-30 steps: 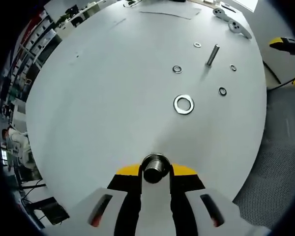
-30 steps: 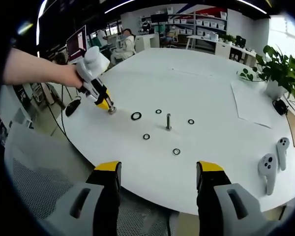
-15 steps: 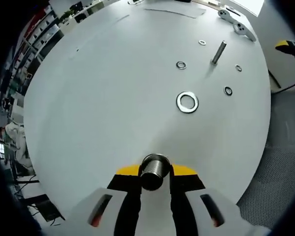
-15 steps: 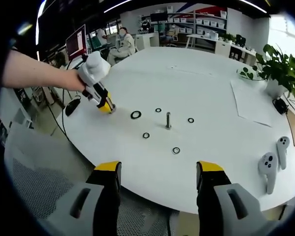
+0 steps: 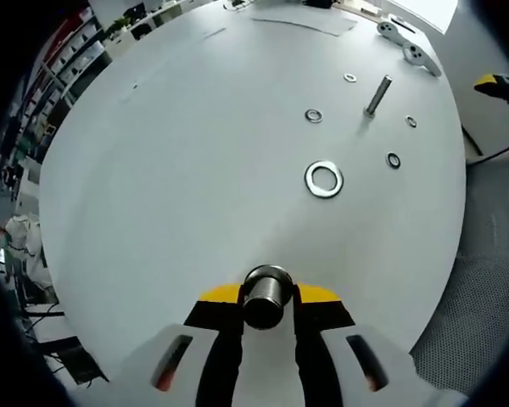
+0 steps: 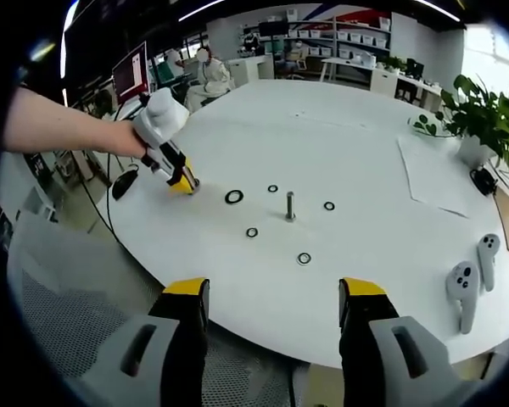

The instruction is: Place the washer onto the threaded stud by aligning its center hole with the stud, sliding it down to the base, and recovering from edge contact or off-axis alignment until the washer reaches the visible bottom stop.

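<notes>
While the left gripper (image 5: 267, 298) sits low over the near edge of the round white table (image 5: 170, 170), its jaws are closed on a short metal cylinder (image 5: 266, 295), end-on to the camera; what part it is I cannot tell. Grip looks square, piece pinched between the yellow-tipped jaws.

Next out in the left gripper view: a large washer (image 5: 323, 179) flat on the table, well clear of the jaws. Beyond it, four smaller washers lie loosely around the threaded stud (image 5: 377, 94), which stands upright, nothing on it. The ring of washers around the stud looks like a laid-out supply, each within short reach of the post. Farthest, two white handheld controllers (image 5: 409, 44) near the table's far edge.

Right gripper view: right gripper (image 6: 271, 318) hangs off the table's edge, jaws wide apart, holding nothing — parked, by the look of it. Across the table, the person's bare forearm (image 6: 59, 123) reaches in from the left, wrist angled down, pointing the left gripper at the tabletop just beside the large washer. A potted plant (image 6: 479, 123) stands at the far right.

Judgement: no washer picked yet; task barely begun.
</notes>
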Demonstrator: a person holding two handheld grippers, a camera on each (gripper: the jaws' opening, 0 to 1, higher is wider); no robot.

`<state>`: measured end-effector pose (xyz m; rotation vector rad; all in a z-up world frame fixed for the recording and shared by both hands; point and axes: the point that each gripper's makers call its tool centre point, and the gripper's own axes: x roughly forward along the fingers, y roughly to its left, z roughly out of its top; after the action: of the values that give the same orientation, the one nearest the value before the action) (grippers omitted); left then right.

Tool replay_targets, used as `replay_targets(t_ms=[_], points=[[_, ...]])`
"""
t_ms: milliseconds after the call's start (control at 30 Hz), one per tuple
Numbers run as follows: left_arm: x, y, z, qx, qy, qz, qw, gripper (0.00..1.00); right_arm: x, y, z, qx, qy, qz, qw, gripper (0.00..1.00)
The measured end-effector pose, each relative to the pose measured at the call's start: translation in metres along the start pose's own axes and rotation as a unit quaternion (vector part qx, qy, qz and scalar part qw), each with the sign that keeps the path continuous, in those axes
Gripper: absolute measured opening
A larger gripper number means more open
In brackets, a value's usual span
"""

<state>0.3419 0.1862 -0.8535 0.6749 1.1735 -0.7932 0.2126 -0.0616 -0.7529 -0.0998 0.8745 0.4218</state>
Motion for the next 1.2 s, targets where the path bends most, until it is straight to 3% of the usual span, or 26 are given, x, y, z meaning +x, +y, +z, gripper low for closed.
replay_targets(t_ms=[833,1200], points=[[0.004,0.001,-0.001,-0.005,0.0,-0.001,1.0,0.22,-0.001,0.0,0.0,0.0,-0.003,0.0,1.0,0.64],[-0.01,0.009,0.012,-0.037,-0.038,0.014,0.9985,0.32,0.0,0.004,0.002,-0.006,-0.004,0.009,0.9999,0.64]])
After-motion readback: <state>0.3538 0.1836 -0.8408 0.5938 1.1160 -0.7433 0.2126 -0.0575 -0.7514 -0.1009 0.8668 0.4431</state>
